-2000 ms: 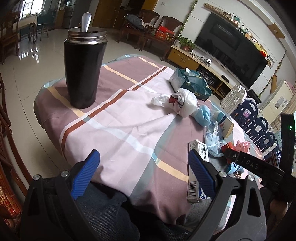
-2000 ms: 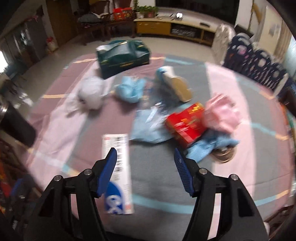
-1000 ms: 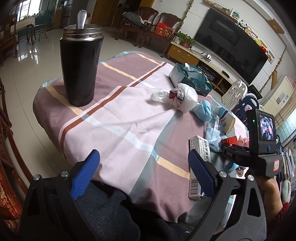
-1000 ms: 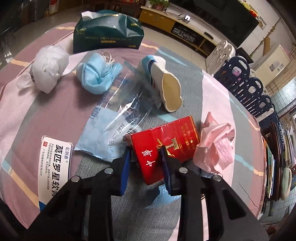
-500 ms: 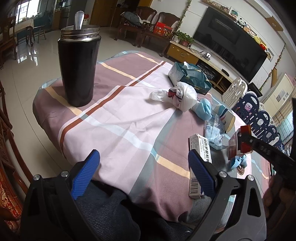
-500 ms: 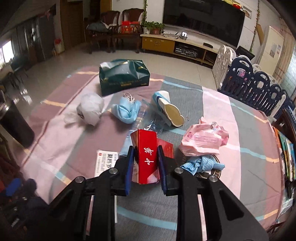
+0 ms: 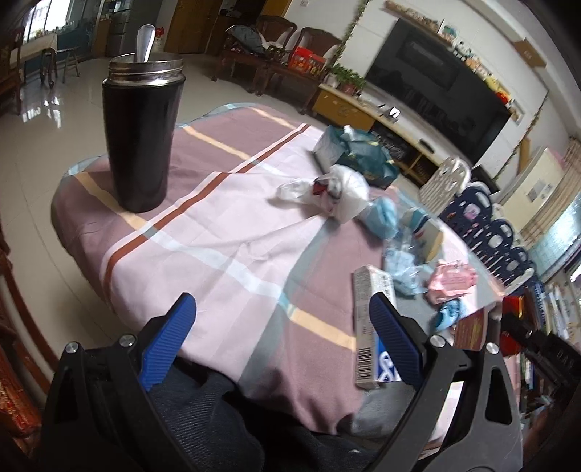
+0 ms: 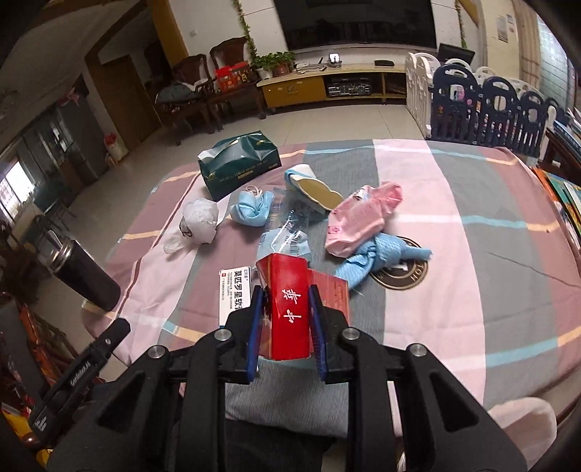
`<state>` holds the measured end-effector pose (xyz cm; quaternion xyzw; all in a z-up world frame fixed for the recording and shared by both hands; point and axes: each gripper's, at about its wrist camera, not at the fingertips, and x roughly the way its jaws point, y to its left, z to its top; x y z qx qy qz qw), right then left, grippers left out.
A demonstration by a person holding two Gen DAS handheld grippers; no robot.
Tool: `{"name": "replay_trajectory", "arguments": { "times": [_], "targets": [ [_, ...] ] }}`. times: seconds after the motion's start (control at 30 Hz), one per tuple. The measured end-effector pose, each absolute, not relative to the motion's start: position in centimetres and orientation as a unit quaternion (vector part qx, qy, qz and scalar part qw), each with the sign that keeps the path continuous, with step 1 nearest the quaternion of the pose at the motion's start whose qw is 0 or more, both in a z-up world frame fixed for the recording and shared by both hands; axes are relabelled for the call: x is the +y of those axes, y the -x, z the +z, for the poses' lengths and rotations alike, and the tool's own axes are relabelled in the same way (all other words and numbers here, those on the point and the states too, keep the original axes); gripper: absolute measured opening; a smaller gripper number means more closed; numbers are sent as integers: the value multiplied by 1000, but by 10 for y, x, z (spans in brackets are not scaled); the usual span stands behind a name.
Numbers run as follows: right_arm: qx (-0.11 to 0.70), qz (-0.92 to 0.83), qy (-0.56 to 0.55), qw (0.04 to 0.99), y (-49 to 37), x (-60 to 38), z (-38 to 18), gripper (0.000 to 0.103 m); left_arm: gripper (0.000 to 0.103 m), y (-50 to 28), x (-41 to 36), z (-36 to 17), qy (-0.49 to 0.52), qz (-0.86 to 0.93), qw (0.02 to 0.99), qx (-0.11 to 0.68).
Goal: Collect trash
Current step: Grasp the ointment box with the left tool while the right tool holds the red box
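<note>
Clamping red box (image 8: 288,312), right tool (image 8: 285,323) hides sides (lid possibly open).

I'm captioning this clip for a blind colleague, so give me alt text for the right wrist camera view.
The right tool is shut on a red cigarette pack, held above a striped tablecloth. Beyond it lie a pink bag, blue masks, a white plastic bag, a green tissue pack and a white medicine box; a black tumbler stands at left.

A home living room: large black wall television (image 8: 357,21), yellow low media cabinet (image 8: 326,87), dark wooden armchairs (image 8: 203,90)
</note>
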<state>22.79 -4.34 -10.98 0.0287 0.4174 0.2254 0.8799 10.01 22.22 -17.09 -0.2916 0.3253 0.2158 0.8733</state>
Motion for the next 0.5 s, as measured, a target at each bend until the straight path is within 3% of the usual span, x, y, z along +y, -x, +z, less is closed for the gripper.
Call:
{"name": "replay_trajectory", "arguments": {
  "times": [0.17,0.5],
  "targets": [
    [408,211,-28,888,-216,-64,-108,25,95,-128,198,-176,280,149,876,364],
    [422,170,-69,888,-219,-107,-118,25,94,-214,124,-204,132,84,835,527]
  ]
}}
